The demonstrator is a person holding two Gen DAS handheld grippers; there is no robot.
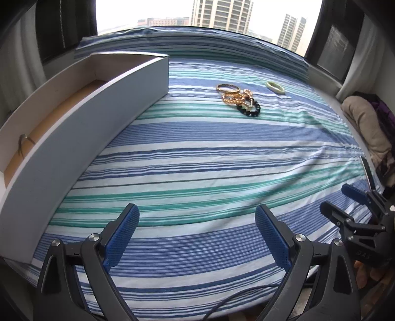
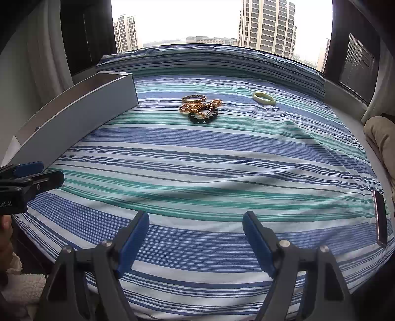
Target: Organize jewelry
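A: The left gripper [image 1: 197, 217] is seen spread wide, nothing between its pads. The right gripper [image 2: 196, 224] is likewise held wide and empty, above the striped sheet [image 2: 197, 160].

B: Further out, the bracelet pile [image 2: 201, 108] is found mid-bed, a green bangle [image 2: 264, 98] apart to its right, the open white box [image 1: 81, 123] to its left.

A high-rise bedroom is showing itself: a striped bedsheet [image 1: 197, 160] is stretching ahead of the tongs, a wide window [image 2: 209, 22] beyond is framing apartment towers [image 2: 267, 24], curtains [image 1: 358, 69] hanging alongside.
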